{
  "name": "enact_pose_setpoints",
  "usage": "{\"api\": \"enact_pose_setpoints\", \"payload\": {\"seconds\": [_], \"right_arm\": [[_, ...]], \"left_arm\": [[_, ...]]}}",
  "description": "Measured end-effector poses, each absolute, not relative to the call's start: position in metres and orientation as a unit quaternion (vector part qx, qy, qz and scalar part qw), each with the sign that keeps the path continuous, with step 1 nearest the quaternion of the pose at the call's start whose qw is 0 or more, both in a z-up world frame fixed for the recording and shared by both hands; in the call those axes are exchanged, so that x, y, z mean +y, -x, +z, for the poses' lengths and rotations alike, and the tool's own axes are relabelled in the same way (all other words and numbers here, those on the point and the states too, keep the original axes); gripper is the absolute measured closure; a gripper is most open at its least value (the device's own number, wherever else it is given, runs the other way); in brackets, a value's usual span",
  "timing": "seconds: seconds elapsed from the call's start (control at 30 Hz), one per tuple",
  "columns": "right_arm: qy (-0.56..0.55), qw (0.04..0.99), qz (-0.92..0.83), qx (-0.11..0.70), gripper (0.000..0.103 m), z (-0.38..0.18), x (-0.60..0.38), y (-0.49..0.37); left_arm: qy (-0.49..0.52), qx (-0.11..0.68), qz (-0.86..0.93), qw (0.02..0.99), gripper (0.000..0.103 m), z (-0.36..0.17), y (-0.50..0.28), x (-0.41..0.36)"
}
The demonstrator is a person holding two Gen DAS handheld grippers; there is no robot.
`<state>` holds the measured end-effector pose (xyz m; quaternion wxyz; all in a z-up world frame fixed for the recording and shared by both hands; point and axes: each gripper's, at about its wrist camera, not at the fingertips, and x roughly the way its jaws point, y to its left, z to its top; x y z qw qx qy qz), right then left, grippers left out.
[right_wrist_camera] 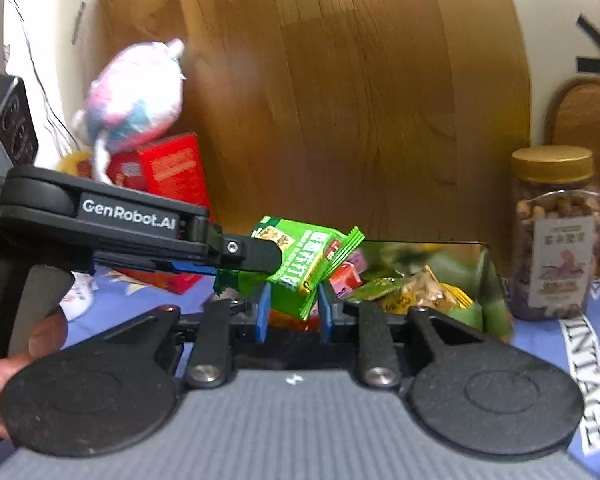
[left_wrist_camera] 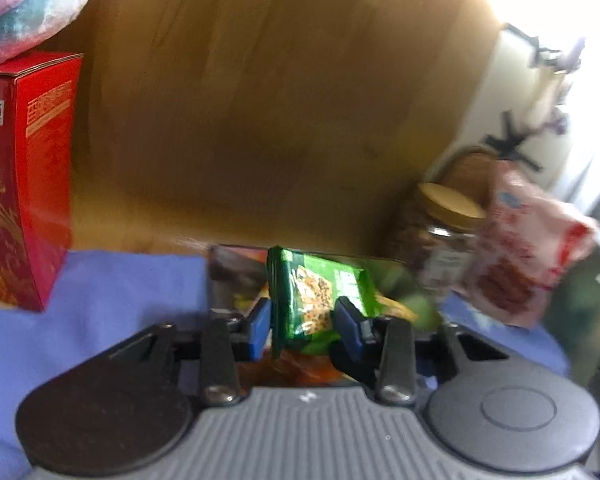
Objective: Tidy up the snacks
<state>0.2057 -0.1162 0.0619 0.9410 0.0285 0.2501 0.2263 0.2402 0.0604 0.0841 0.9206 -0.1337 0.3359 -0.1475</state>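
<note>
Both grippers pinch one green packet (right_wrist_camera: pixel 300 268): right gripper (right_wrist_camera: pixel 294 312) from below, left gripper (left_wrist_camera: pixel 304 320) from nine o'clock, above a tray (right_wrist_camera: pixel 488 264).

Both wrist views look low and close across the snack tray (right_wrist_camera: pixel 488 256), sharing the jar (right_wrist_camera: pixel 556 236).

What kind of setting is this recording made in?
Probably a home, not a lab: a plush toy sits on a red box, a jar of nuts stands on a blue printed cloth, by a wooden board.
</note>
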Motion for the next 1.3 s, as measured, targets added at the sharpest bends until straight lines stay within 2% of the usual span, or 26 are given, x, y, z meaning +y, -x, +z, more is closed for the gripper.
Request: {"api": "enact_pose_setpoints", "payload": {"seconds": [0.03, 0.2, 0.47, 0.6, 0.7, 0.77, 0.87, 0.9, 0.93, 1.0, 1.3], "right_arm": [[-0.027, 0.940, 0.225, 0.256, 0.068, 0.058, -0.114, -0.211], [-0.072, 0.941, 0.219, 0.248, 0.068, 0.057, -0.130, -0.202], [-0.197, 0.936, 0.182, 0.229, 0.067, 0.059, -0.181, -0.126], [-0.226, 0.935, 0.163, 0.219, 0.063, 0.058, -0.197, -0.075], [-0.236, 0.934, 0.148, 0.226, 0.061, 0.056, -0.203, -0.046], [-0.237, 0.933, 0.139, 0.232, 0.054, 0.057, -0.205, -0.031], [-0.234, 0.932, 0.130, 0.243, 0.029, 0.058, -0.205, -0.010], [-0.233, 0.932, 0.129, 0.246, 0.017, 0.059, -0.206, -0.003], [-0.232, 0.932, 0.128, 0.245, 0.011, 0.060, -0.207, 0.003], [-0.230, 0.936, 0.120, 0.240, 0.009, 0.063, -0.208, 0.016], [-0.242, 0.934, 0.114, 0.237, 0.000, 0.065, -0.218, 0.043]], "left_arm": [[0.126, 0.334, -0.132, 0.925, 0.061, 0.081, -0.245, 0.059], [0.102, 0.331, -0.118, 0.931, 0.061, 0.075, -0.249, 0.058], [0.101, 0.314, -0.115, 0.937, 0.061, 0.089, -0.187, 0.049], [0.087, 0.305, -0.115, 0.942, 0.051, 0.094, -0.135, 0.036], [0.060, 0.301, -0.104, 0.946, 0.048, 0.091, -0.098, 0.025], [0.045, 0.305, -0.098, 0.946, 0.044, 0.087, -0.077, 0.016], [0.028, 0.312, -0.091, 0.945, 0.043, 0.080, -0.051, 0.005], [0.022, 0.313, -0.088, 0.945, 0.039, 0.078, -0.044, 0.002], [0.018, 0.315, -0.084, 0.945, 0.025, 0.075, -0.037, -0.001], [0.018, 0.313, -0.073, 0.947, 0.002, 0.072, -0.023, -0.003], [-0.031, 0.295, -0.020, 0.955, 0.000, 0.078, 0.018, -0.018]]}}
